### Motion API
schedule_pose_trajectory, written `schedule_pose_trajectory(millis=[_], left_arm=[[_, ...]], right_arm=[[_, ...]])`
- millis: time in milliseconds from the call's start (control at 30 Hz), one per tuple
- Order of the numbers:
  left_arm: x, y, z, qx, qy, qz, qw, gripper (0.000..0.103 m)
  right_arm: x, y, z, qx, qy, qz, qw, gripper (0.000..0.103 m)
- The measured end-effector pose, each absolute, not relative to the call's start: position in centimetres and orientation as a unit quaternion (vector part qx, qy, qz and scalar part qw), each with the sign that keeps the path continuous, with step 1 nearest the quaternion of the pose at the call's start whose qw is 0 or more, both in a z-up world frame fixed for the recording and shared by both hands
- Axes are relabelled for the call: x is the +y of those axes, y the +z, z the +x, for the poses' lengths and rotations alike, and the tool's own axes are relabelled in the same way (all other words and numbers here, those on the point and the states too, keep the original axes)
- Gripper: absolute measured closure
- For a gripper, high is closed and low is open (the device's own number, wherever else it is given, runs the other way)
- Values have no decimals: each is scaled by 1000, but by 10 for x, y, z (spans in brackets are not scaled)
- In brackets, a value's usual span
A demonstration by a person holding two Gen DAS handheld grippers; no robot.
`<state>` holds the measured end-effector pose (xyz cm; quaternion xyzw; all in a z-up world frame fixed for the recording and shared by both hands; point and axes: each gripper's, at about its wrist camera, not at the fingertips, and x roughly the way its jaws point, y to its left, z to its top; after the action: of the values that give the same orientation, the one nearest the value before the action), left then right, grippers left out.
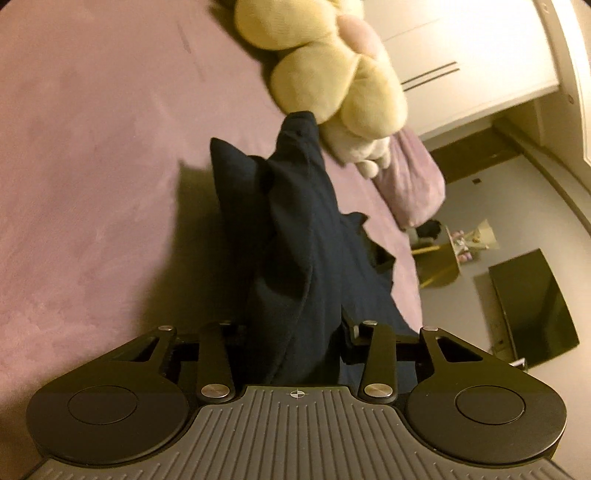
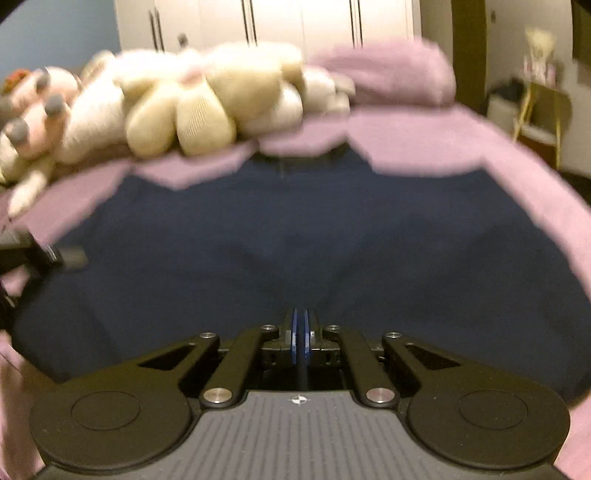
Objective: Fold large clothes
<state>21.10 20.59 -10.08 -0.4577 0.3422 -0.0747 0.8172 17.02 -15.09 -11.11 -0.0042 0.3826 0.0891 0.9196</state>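
Observation:
A dark navy garment [image 1: 295,229] hangs in bunched folds from my left gripper [image 1: 295,332], raised above the pink bed [image 1: 92,166]. The cloth covers the left fingertips and runs between the linkages. In the right wrist view the same navy garment [image 2: 295,236] spreads wide over the pink bed [image 2: 424,136]. My right gripper [image 2: 301,328] has its blue pads pressed together low at the garment's near edge, and a dark strip of cloth shows between them. The left gripper's black body [image 2: 48,254] shows at the left edge.
Cream and pink plush toys [image 1: 332,62] lie on the bed beyond the garment, also in the right wrist view [image 2: 177,99]. A lilac pillow [image 2: 388,70] lies behind them. White wardrobes [image 2: 295,22], a small yellow-legged table [image 2: 543,110] and a black panel [image 1: 532,306] stand beside the bed.

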Motion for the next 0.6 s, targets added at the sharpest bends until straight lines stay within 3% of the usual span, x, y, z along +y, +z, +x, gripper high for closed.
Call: schedule_pose_trajectory(millis=[267, 400, 600], left_arm=[[190, -71, 215, 347, -81, -421, 834, 60], [175, -48, 219, 339, -81, -406, 845, 62], [128, 16, 226, 330, -111, -344, 872, 63]], right_arm=[[-143, -99, 152, 343, 93, -25, 934, 101], [-151, -131, 168, 405, 111, 6, 907, 101], [-184, -100, 168, 403, 135, 80, 902, 101]])
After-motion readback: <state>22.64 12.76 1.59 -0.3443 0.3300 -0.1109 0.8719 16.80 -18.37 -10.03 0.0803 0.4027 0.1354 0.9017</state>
